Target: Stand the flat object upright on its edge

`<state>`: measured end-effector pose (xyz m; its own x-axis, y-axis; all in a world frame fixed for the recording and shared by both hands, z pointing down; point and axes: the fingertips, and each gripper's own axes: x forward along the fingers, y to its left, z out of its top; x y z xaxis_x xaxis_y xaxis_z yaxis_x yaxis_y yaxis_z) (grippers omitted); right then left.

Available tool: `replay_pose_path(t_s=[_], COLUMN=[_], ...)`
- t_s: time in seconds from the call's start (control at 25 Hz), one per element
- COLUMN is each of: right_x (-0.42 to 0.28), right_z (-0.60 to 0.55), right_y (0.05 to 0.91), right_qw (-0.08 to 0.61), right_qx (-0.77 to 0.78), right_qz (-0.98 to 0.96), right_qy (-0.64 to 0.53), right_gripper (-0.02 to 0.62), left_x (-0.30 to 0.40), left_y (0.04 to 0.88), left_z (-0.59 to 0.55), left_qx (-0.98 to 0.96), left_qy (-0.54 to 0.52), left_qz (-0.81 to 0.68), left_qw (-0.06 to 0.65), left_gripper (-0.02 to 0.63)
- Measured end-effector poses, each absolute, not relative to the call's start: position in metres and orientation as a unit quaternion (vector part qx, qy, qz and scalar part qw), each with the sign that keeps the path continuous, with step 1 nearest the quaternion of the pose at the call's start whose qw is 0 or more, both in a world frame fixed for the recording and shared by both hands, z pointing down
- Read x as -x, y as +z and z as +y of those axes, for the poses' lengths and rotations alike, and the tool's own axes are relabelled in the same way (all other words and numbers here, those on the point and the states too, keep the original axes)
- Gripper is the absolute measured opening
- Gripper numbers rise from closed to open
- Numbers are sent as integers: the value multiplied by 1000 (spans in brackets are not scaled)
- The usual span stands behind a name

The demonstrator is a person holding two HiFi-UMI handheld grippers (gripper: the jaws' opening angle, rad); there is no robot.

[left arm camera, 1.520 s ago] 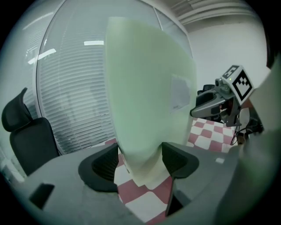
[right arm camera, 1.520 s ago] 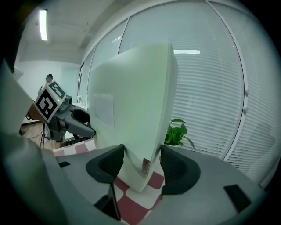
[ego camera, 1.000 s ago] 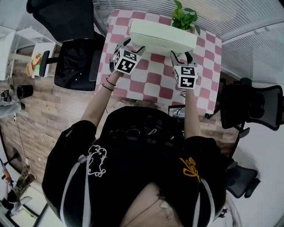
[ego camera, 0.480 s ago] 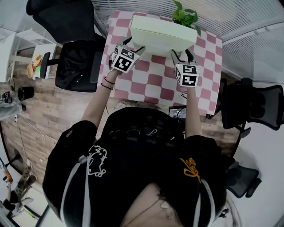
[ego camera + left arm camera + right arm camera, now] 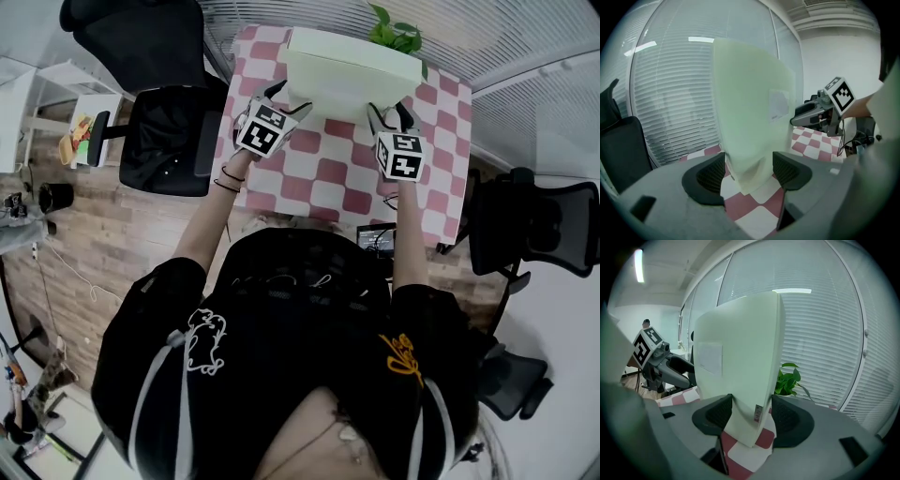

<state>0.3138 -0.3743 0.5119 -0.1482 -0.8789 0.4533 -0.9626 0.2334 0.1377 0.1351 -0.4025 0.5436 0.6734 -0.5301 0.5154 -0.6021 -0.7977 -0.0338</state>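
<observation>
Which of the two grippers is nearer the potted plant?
The right gripper, clamping the end of the pale box beside the plant; the left gripper holds the opposite end.

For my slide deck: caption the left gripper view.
Left gripper grips a pale green box, held upright over the checkered table.

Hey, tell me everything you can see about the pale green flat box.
The pale green box is a broad, thin slab that looks like smooth cardboard, with a white label on one wide face and a small sticker on its narrow edge. It is tipped nearly upright, long edge down, over the checkered table. The left gripper clamps one end and the right gripper the other. Whether its lower edge touches the table is unclear.
</observation>
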Motion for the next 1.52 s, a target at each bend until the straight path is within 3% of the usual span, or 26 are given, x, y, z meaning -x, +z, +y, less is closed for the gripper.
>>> replay_pose_path(t_s=[0.68, 1.04, 1.24, 1.52], right_x=[-304, -217, -163, -114], right_z=[-328, -271, -240, -192], right_y=[477, 453, 452, 451], right_qw=[142, 86, 65, 58], right_qx=[-648, -650, -659, -679], right_qz=[-737, -741, -735, -719], right_qy=[130, 142, 144, 141], right_gripper=[264, 258, 224, 93], left_x=[-104, -60, -23, 14], left_y=[502, 481, 480, 480], left_z=[-349, -292, -256, -213], left_qx=[-938, -958, -964, -970], left_qy=[176, 138, 141, 136], left_qz=[-284, -230, -201, -172], left_qw=[96, 102, 100, 107], left_gripper=[311, 208, 161, 120])
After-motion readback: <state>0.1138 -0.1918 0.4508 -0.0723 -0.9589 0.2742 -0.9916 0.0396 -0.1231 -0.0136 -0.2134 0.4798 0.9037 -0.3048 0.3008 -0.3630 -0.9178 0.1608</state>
